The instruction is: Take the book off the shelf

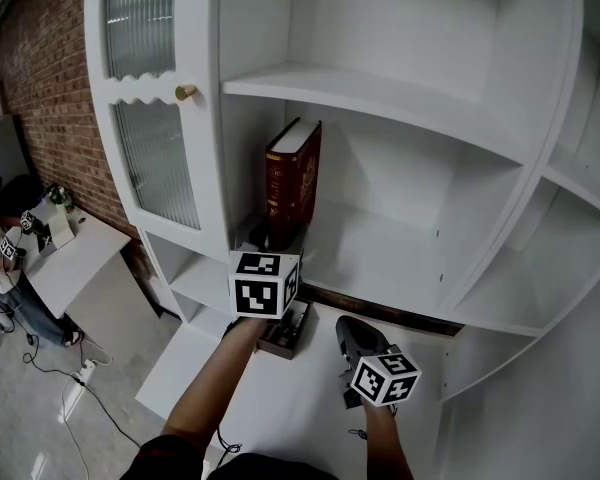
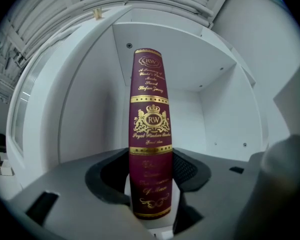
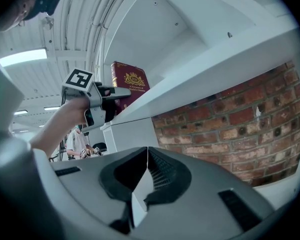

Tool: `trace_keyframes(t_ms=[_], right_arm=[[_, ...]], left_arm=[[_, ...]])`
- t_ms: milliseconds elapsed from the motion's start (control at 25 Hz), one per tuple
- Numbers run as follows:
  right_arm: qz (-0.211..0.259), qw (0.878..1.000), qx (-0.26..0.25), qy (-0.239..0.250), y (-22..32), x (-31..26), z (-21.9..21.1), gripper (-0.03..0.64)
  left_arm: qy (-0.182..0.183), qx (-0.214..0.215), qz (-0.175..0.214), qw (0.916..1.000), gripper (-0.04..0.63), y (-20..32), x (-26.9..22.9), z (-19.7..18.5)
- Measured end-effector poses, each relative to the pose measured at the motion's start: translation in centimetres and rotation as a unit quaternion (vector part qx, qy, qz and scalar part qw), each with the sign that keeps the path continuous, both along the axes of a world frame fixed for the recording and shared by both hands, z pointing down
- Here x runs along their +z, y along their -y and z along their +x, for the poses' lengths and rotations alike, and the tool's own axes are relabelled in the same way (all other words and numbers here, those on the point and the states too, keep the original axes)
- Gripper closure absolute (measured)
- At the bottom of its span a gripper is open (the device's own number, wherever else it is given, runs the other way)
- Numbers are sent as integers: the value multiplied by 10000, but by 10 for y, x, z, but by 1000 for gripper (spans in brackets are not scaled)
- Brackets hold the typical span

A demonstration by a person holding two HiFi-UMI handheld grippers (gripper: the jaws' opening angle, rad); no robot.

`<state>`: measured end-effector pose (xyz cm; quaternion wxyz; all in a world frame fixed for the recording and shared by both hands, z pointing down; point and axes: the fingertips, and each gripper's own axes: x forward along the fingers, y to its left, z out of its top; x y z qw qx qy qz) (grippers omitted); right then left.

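A dark red book [image 1: 293,173] with gold print stands upright on the white shelf [image 1: 380,243], close to the shelf's left wall. My left gripper [image 1: 273,238] reaches up to the book's lower end. In the left gripper view the spine [image 2: 150,134] fills the gap and both pads touch its sides, so the left gripper [image 2: 151,184] is shut on the book. My right gripper [image 1: 346,326] hangs lower, in front of the cabinet, shut with nothing in it [image 3: 147,151]. From there I see the book [image 3: 132,81] and the left gripper [image 3: 121,95] above.
The cabinet's ribbed-glass door [image 1: 150,158] with a brass knob [image 1: 185,92] stands just left of the book. A dark flat object [image 1: 285,333] lies on the ledge below. A brick wall [image 1: 50,88] and a person at a desk [image 1: 75,258] are at the left.
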<state>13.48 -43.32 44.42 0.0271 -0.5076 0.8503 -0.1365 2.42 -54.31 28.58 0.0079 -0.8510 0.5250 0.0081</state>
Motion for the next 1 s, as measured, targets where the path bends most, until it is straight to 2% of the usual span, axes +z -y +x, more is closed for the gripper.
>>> trace_keyframes(t_ms=[880, 1000], right_arm=[[-34, 10000, 0, 3, 1, 3, -1, 597], [-29, 10000, 2, 7, 2, 2, -1, 597]], left_arm=[[20, 83, 211, 9997, 364, -6, -1, 0], [-81, 109, 225, 9997, 365, -7, -3, -1]])
